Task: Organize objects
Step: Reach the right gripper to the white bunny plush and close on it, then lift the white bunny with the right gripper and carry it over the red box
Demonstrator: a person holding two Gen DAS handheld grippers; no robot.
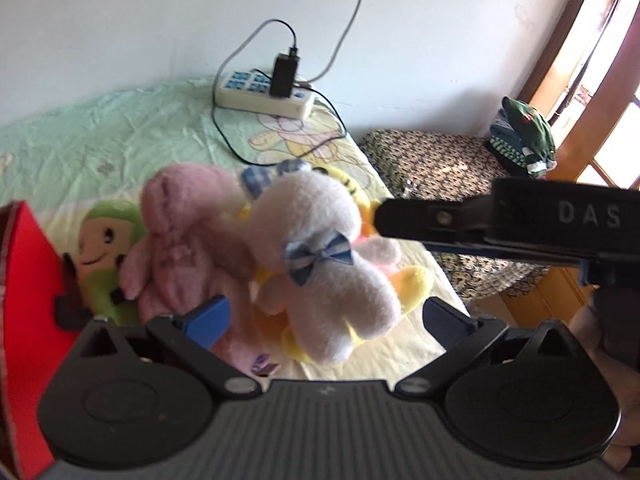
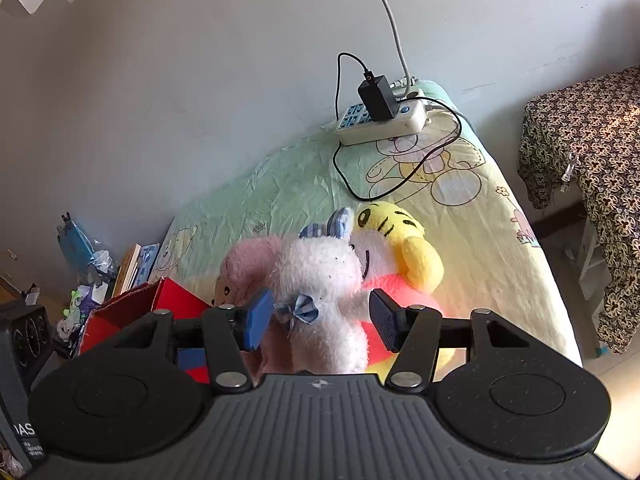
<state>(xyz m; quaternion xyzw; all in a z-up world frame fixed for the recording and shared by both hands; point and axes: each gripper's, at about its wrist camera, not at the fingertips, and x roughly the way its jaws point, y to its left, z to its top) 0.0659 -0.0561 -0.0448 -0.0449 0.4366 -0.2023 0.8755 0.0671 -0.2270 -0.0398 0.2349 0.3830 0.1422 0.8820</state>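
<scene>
Left wrist view: the left gripper (image 1: 326, 318) stands with its jaws wide apart above a heap of soft toys on the bed sheet (image 1: 120, 140), and its blue pads (image 1: 210, 320) press on nothing. A white plush rabbit (image 1: 320, 268) with a blue checked bow lies uppermost in the heap, its lower body between the two pads with daylight on either side. A pink plush toy (image 1: 180, 232) lies against the rabbit's left flank, and a green cartoon plush (image 1: 106, 248) lies beyond that, next to a red box (image 1: 28, 300) at the left edge. A yellow plush toy (image 1: 408, 280) shows beneath the rabbit. The right gripper's black body (image 1: 480, 222) reaches in from the right edge, with its tip close to the rabbit's head; contact cannot be confirmed. A white power strip (image 1: 266, 96) with a black adapter plugged in sits on the sheet near the wall. Folded clothes (image 1: 524, 140) rest on a patterned cloth-covered surface (image 1: 432, 164) beside the bed. Right wrist view: the right gripper (image 2: 322, 322) is open to a moderate width, with the rabbit (image 2: 320, 280) between its pads (image 2: 260, 320). The left pad sits at the bow; the right pad is near the rabbit's arm; a firm grip cannot be confirmed. The yellow toy (image 2: 404, 248) lies behind and to the right of the rabbit, the pink toy (image 2: 250, 264) to its left, and the red box (image 2: 132, 308) stands open at the near left.
</scene>
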